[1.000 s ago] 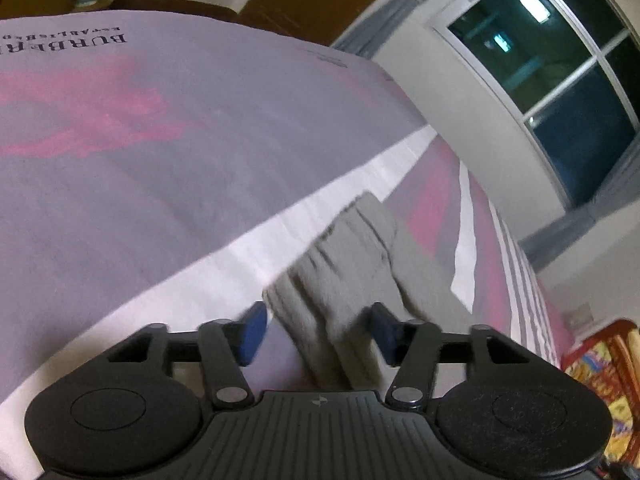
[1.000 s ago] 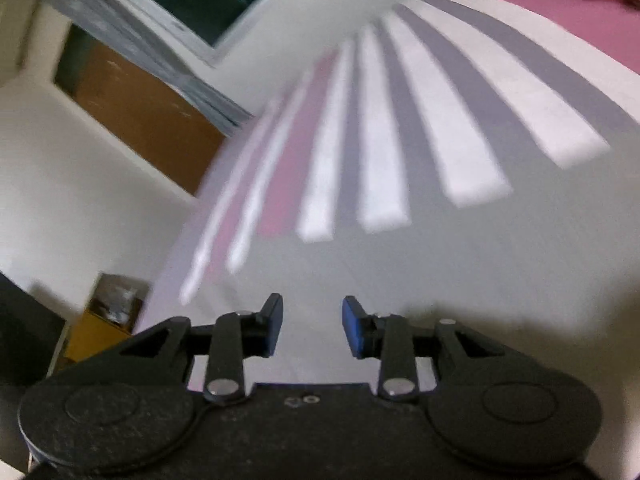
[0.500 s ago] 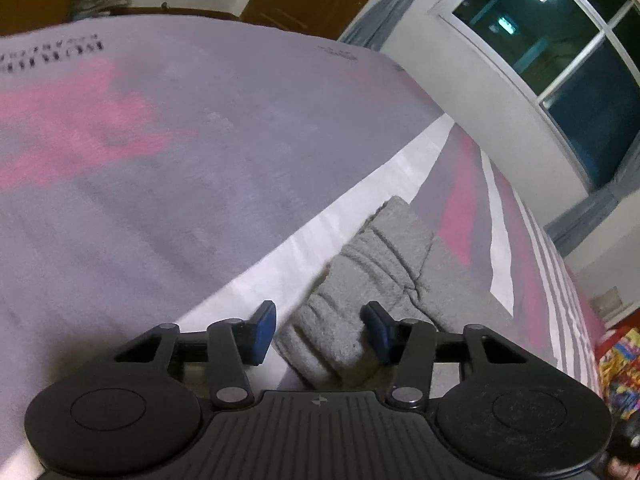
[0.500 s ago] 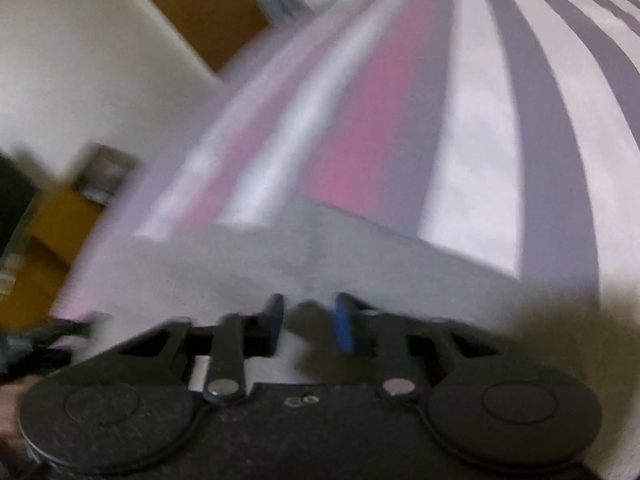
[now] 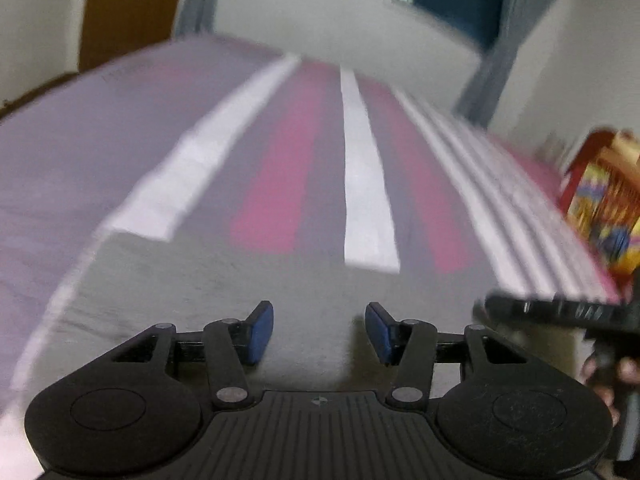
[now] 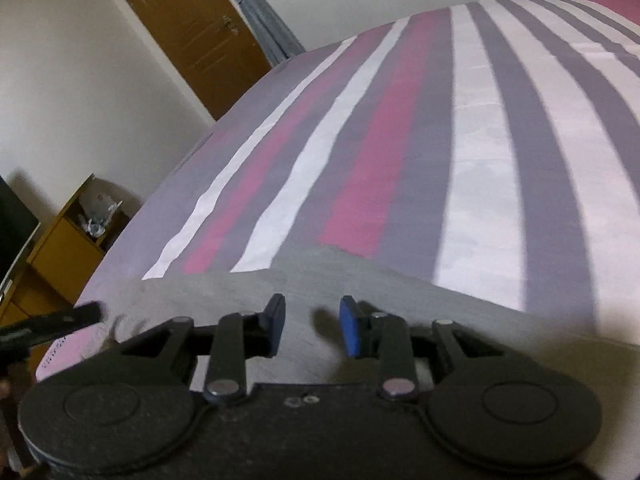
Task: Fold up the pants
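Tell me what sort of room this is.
Most likely a bedroom: the grey pants lie on a wide bed with a striped bedsheet, a wooden door stands in the wall beyond it, and curtains hang beside a window.

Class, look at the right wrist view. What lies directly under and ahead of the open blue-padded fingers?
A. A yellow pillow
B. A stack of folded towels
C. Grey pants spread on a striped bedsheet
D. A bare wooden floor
C: the right gripper hangs with its jaws apart over the flat grey pants, and the pink, white and grey striped bedsheet stretches beyond them.
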The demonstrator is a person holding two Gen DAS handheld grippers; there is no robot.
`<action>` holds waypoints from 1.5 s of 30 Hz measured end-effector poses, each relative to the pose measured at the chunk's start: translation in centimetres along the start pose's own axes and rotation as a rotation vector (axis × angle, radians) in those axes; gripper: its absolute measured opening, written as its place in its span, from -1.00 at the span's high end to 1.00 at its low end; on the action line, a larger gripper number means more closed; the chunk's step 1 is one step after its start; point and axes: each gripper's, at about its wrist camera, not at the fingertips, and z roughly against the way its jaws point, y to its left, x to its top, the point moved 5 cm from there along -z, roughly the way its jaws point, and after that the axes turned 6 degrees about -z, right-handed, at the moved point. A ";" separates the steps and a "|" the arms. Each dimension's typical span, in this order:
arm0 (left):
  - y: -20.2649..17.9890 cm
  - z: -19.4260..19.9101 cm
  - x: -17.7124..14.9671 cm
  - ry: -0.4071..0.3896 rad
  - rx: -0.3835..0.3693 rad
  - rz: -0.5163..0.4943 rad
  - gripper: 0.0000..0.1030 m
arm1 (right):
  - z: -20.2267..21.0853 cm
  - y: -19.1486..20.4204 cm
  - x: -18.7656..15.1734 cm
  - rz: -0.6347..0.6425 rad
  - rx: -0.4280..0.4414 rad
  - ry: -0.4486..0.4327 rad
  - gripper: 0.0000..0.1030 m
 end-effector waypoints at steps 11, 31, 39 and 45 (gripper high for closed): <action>-0.2 1.4 -0.7 -0.045 0.095 -0.070 -0.14 | 0.6 -0.7 0.8 -0.031 -0.056 -0.091 0.36; -4.2 2.4 -1.0 -0.111 0.014 -0.145 -0.19 | 7.0 -6.2 -1.9 -0.062 -0.172 -0.133 0.31; -5.7 -1.9 -3.5 0.021 -0.004 -0.183 -0.20 | 11.3 -11.4 -3.1 -0.113 -0.261 -0.145 0.55; -5.8 -1.5 -3.8 0.030 0.005 -0.208 -0.20 | 19.6 -19.7 -3.7 -0.208 -0.364 -0.244 0.46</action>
